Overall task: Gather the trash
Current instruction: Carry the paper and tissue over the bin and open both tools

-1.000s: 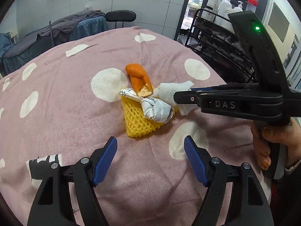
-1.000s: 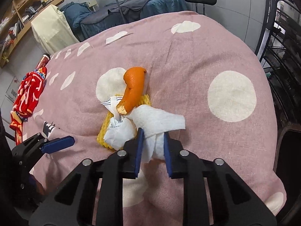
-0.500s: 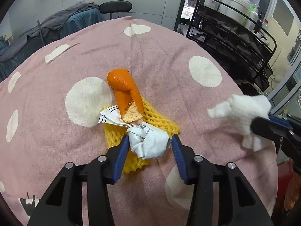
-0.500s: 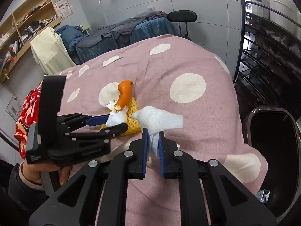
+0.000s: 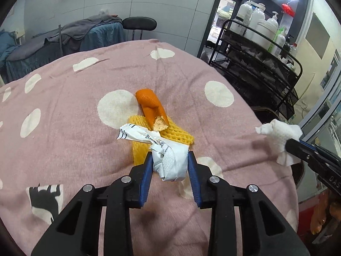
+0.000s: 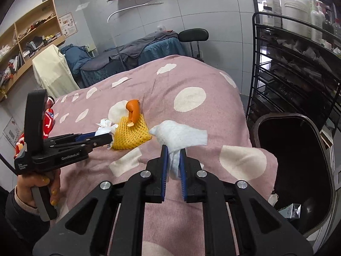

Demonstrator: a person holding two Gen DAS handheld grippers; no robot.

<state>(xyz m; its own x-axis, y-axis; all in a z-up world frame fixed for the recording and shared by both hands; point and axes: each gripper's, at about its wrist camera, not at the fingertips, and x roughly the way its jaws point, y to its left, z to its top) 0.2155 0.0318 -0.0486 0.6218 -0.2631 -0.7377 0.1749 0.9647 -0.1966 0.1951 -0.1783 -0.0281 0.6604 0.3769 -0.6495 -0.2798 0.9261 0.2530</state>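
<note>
A crumpled white wrapper (image 5: 170, 162) is being closed on by the left gripper (image 5: 170, 166) fingers, just before the yellow foam net (image 5: 168, 132). Right of the net, a white tissue (image 6: 179, 136) is pinched by the right gripper (image 6: 173, 160). Beyond, orange peel (image 5: 150, 106) rests on the net.

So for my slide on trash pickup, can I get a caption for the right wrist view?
Right gripper holds a tissue near the bin; left gripper closing on a wrapper.
</note>
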